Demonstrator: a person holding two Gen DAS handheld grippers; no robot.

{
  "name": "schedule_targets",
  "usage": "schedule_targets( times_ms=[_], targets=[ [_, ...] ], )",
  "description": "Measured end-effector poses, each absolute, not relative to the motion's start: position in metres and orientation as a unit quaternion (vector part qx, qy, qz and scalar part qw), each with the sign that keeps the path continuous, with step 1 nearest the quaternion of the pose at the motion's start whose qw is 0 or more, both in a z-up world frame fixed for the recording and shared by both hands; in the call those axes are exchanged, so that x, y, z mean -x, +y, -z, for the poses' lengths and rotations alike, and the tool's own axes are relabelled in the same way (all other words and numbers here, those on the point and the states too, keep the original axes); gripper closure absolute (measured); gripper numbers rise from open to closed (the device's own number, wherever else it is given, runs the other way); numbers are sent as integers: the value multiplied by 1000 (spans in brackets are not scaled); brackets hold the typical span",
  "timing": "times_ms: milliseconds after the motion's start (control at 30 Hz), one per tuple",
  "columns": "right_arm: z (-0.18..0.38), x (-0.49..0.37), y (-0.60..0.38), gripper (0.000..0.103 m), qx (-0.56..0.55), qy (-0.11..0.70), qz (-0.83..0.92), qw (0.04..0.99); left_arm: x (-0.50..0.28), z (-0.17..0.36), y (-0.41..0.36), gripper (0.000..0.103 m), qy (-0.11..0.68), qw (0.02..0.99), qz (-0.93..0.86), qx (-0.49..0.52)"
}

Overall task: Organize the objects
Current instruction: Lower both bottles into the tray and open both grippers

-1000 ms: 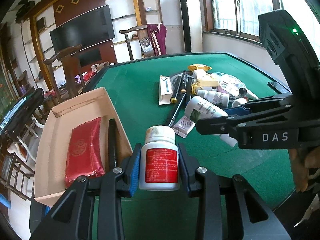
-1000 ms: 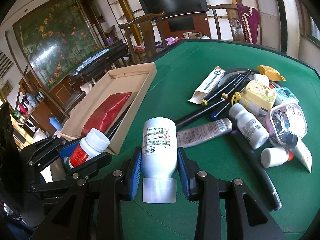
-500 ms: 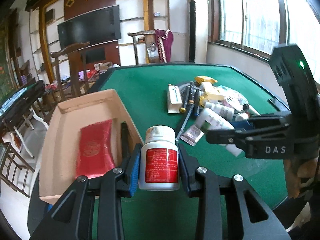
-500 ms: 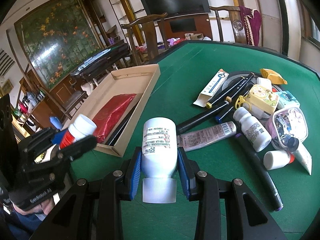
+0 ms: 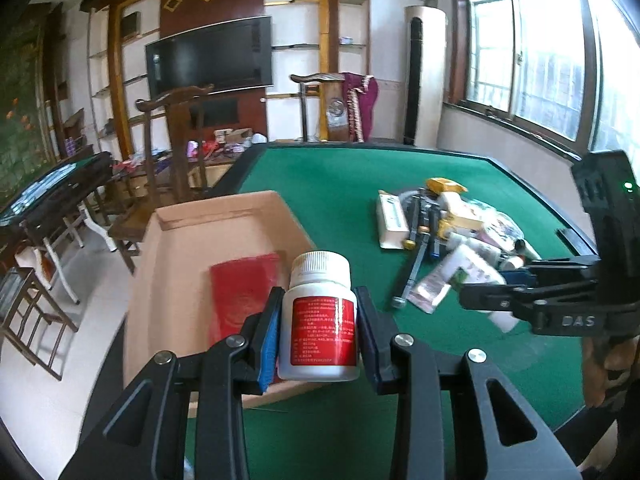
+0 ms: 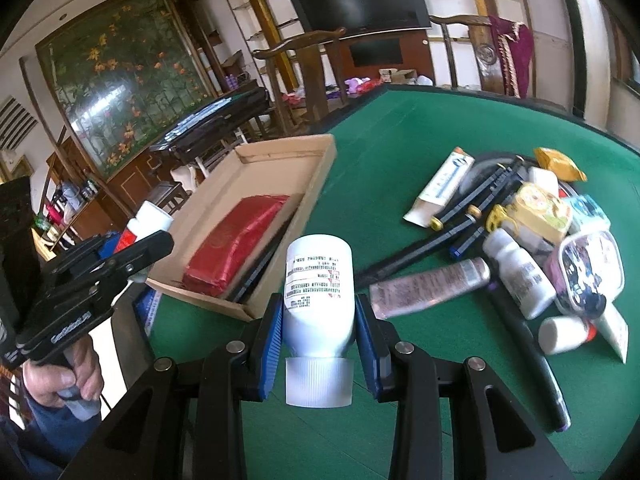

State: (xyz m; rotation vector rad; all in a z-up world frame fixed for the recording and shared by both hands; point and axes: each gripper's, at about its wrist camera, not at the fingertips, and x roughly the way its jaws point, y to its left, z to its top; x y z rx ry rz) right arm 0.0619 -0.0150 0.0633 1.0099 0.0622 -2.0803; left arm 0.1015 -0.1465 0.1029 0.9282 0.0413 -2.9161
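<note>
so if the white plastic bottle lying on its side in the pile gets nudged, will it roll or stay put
The white plastic bottle would probably try to roll, since it is round-bodied and lies on its side. It likely won't go far: the clear plastic container sits right beside it. It looks rigid, so a push should shift it whole.

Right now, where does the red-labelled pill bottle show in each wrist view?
Left wrist: red-labelled pill bottle at bottom centre, upright between the left gripper's pads.
Right wrist: at the left edge, in that gripper.
Shared landmark: cardboard box holding a red packet.
</note>
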Motion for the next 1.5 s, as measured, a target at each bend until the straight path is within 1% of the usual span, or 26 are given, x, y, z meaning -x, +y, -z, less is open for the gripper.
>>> schedule_targets(
  times_ms=[200,433,733,867,1000,1267,1500],
  targets=[
    [-77,-61,-49,66,-398,37,810,429,-99,-102,-184,69,30,71,947,-312],
    [-81,-39,-102,65,-419,48,792,441,-78,-95,-217,69,44,68,935,-344],
    [-66,25,-170,65,-459,40,788,409,-29,-96,-265,69,90,54,912,-395],
    [-53,55,-193,65,-476,28,787,391,5,-92,-280,69,122,50,899,-417],
    [-40,77,-209,65,-488,23,789,372,40,-82,-294,70,180,40,886,-426],
    [-26,93,-217,65,-495,23,793,354,79,-54,-314,70,263,42,858,-440],
    [-24,88,-224,65,-486,47,798,353,88,-40,-314,70,284,25,849,-444]
  ],
)
